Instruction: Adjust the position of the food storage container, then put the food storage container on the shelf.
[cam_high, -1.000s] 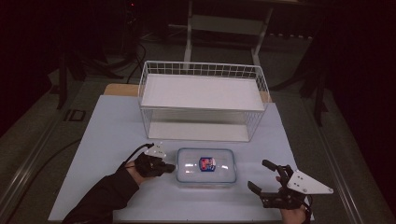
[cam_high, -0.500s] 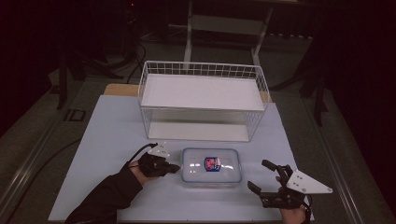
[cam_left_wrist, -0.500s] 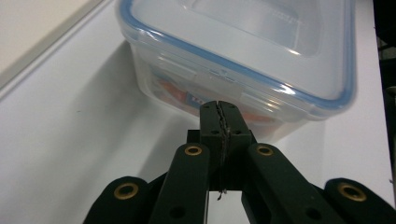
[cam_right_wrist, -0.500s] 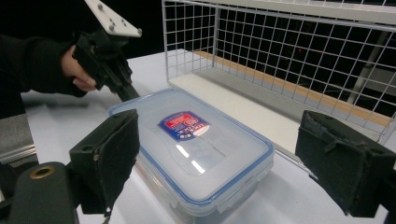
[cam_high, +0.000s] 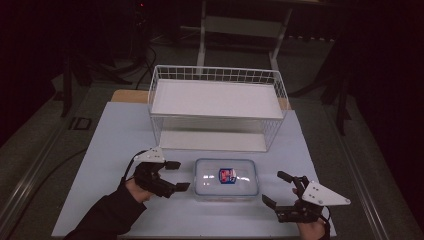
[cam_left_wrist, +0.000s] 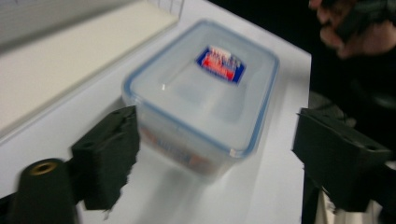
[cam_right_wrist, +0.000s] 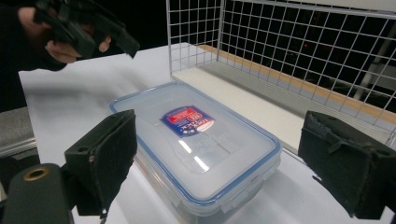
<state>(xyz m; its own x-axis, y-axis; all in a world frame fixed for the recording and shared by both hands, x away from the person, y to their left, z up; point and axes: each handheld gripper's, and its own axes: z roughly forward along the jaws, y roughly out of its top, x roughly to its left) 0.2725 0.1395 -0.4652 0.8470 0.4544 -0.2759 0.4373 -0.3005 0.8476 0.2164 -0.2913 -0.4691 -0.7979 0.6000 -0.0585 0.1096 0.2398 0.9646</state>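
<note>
The table (cam_high: 115, 145) has a pale, plain top; the surrounding room is dark, with a grey floor and cables at the left. A white wire basket (cam_high: 217, 107) stands at the far centre. A clear lidded container (cam_high: 226, 178) with a blue seal and red-blue label lies just before it. The left gripper (cam_high: 176, 175) and right gripper (cam_high: 278, 189) flank the container, jaws spread, holding nothing.

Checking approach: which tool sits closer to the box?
The left tool: its tips nearly reach the clear blue-rimmed plastic box; the right tool hangs farther off.
</note>
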